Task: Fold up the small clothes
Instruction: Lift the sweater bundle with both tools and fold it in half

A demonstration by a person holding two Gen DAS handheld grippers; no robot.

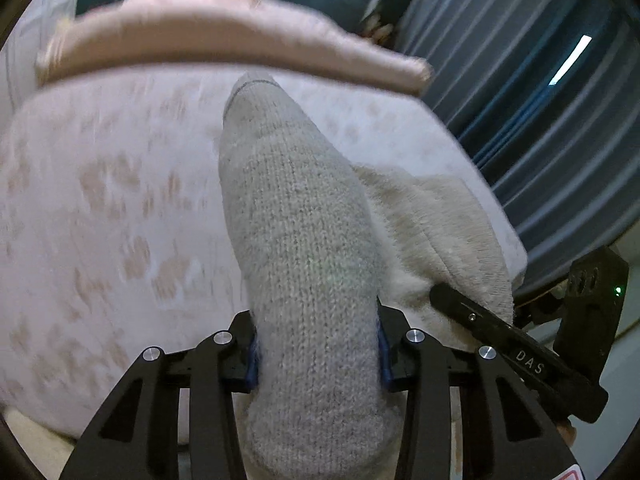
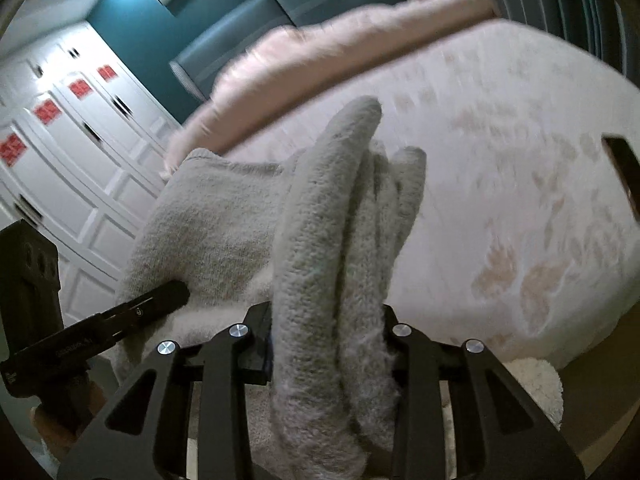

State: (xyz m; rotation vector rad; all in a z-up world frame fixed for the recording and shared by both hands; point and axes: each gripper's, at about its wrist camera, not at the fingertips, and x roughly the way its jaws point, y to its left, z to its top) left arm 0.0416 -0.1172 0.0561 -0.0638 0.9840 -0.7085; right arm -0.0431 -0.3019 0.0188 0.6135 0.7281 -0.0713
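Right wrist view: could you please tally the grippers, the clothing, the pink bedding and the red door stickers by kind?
grippers: 2, the right gripper and the left gripper
grey knitted garment: 1, apparently one piece, clamped by both
pink fluffy blanket: 1
red stickers: 4
Total: 8

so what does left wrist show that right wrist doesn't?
Left wrist only: striped blue-grey curtain with a bright slit, and the right gripper pinching the pale fabric from the side.
Right wrist only: white panelled wardrobe doors with red stickers, a ceiling light, and the left gripper coming in from the left.
Both: grey knit sock clamped in the near jaws, patterned bedspread, pink blanket beyond.
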